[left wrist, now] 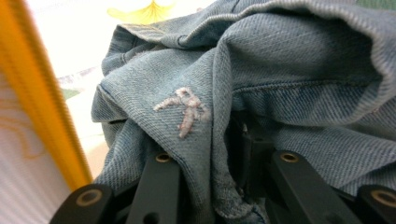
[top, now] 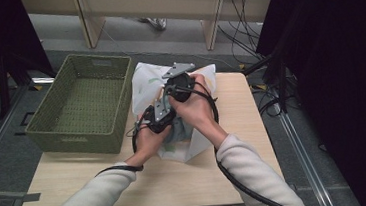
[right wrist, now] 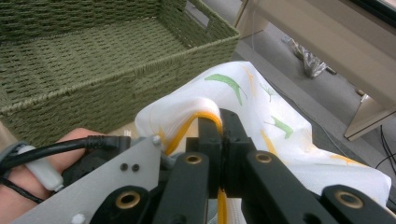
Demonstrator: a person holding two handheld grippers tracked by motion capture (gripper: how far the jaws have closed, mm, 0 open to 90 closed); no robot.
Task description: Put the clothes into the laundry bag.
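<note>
The right gripper (right wrist: 223,122) has its jaws pressed together on the yellow-trimmed rim of a white bag (right wrist: 280,126) printed with green and yellow leaves, pinching the fabric edge and holding it up. Just beside it, at the lower left of the right gripper view, sits the grey plate and cable of the left gripper (top: 159,116), with the left hand (top: 146,139) wrapped round it.

The left gripper reaches into the bag's mouth, its jaws partly spread with a fold of blue denim (left wrist: 243,93) bunched between them; whether the pads press on the cloth I cannot tell. The denim garment, with a small pale stitched mark on it, lies inside the bag, whose yellow edge runs down the left of the left gripper view.

In the high view, both hands meet over the bag, which rests on the pale wooden surface (top: 177,178). A green woven basket (top: 83,99) stands just beside the bag on its left, overhanging the surface's edge.
</note>
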